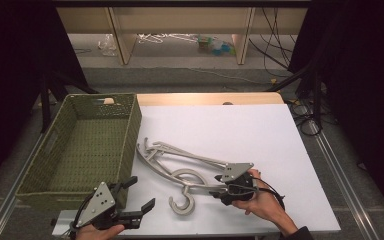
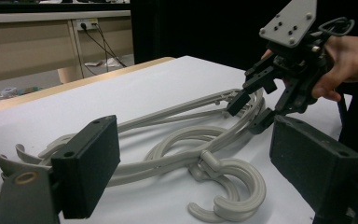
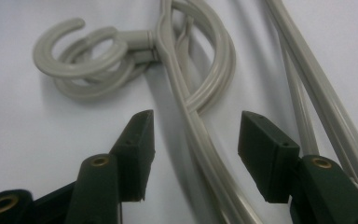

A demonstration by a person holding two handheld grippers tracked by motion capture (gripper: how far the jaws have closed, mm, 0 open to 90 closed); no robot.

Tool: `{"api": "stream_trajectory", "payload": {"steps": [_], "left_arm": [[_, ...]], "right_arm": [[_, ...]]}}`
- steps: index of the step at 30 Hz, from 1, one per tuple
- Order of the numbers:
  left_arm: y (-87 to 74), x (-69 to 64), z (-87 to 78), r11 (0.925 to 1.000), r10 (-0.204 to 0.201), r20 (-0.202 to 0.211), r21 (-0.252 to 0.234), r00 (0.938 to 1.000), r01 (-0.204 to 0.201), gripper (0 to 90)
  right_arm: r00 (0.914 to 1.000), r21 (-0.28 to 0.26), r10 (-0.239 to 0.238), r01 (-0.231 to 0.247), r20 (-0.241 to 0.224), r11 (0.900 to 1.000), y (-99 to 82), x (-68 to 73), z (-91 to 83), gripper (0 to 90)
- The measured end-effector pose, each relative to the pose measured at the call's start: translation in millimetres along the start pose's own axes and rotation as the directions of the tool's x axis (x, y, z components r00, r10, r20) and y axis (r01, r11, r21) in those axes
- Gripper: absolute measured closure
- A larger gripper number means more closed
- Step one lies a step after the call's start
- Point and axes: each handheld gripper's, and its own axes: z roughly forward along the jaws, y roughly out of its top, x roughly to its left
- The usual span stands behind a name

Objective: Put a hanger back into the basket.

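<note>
A lab-like recording room: black curtains point(image 1: 10, 55) flank the white table point(image 1: 260, 135), and loose cables point(image 1: 275, 47) trail across the floor beyond the grippers.

Black grippers, left point(image 1: 136, 196) and right point(image 1: 218, 186); grey triangular screw-holed plates, brass-ringed fingers point(image 3: 135, 149), dark sleeve.

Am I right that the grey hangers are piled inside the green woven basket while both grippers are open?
Not quite. The grey hangers lie on the white table, beside the green woven basket, not inside it; the high view shows this. The rest holds: the left gripper is open, and the right gripper is open with a hanger arm between its jaws.
</note>
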Motion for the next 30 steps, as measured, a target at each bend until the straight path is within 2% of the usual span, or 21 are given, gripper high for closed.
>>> {"api": "stream_trajectory", "payload": {"steps": [5,7,9,13,16,19,21,24,26,28,29,30], "left_arm": [[-0.7,-0.7,-0.1,0.9996,-0.027,-0.013,0.001,0.9995,0.027,15.8],[-0.6,-0.7,-0.1,0.9996,-0.027,-0.013,0.001,0.9995,0.027,15.8],[-0.1,0.3,0.2,1.0,-0.004,-0.006,0.004,1.0,0.004,16.0],[-0.1,-0.9,0.5,0.9998,0.015,0.001,0.011,0.9999,-0.015,16.0],[-1.0,-1.4,1.9,1.0,0.003,0.012,0.002,0.9999,-0.003,16.4],[-0.9,-2.5,1.8,0.9998,-0.01,0.003,0.015,0.9999,0.01,16.4],[-0.5,-1.5,2.2,0.9997,0.015,0.007,0.019,0.9999,-0.015,16.4],[-0.4,-3.5,2.8,0.9998,-0.002,0.005,0.019,1.0,0.002,16.4],[0.1,-2.8,2.7,0.9995,0.024,0.013,0.02,0.9996,-0.024,16.4],[0.2,-2.9,3.0,0.9991,0.033,0.012,0.026,0.9994,-0.033,16.5],[1.0,-1.3,4.2,0.9981,0.059,0.018,0.017,0.9981,-0.06,16.5],[1.0,-1.5,4.7,0.9979,0.063,0.016,0.016,0.9979,-0.063,16.5]], "right_arm": [[0.9987,0.065,-0.051,0.051,-0.004,0.9966,4.8,-2.9,11.0,54.5],[0.996,0.104,-0.089,0.088,0.005,0.9906,5.9,-3.1,14.6,58.1],[0.9938,0.122,-0.111,0.111,-0.011,0.9862,6.6,-2.3,16.4,62.6],[0.9884,0.134,-0.149,0.152,-0.027,0.9793,5.8,-3.9,20.1,70.2],[0.9843,0.121,-0.17,0.175,-0.047,0.9771,5.9,-6.8,19.5,73.8],[0.9746,0.106,-0.211,0.218,-0.075,0.9702,4.9,-9.7,17.6,77.3],[0.9647,0.105,-0.25,0.258,-0.084,0.9605,5.0,-10.4,15.8,78.9],[0.9507,0.087,-0.294,0.303,-0.098,0.9491,7.2,-10.9,11.8,80.8],[0.9465,0.069,-0.309,0.316,-0.093,0.9463,9.3,-11.1,7.5,81.3],[0.9413,0.06,-0.323,0.33,-0.097,0.9422,10.8,-11.8,4.1,81.4],[0.9379,0.058,-0.333,0.34,-0.097,0.9388,11.4,-12.0,2.5,81.4],[0.9355,0.053,-0.34,0.346,-0.097,0.9369,11.8,-12.6,1.2,81.4]]}}
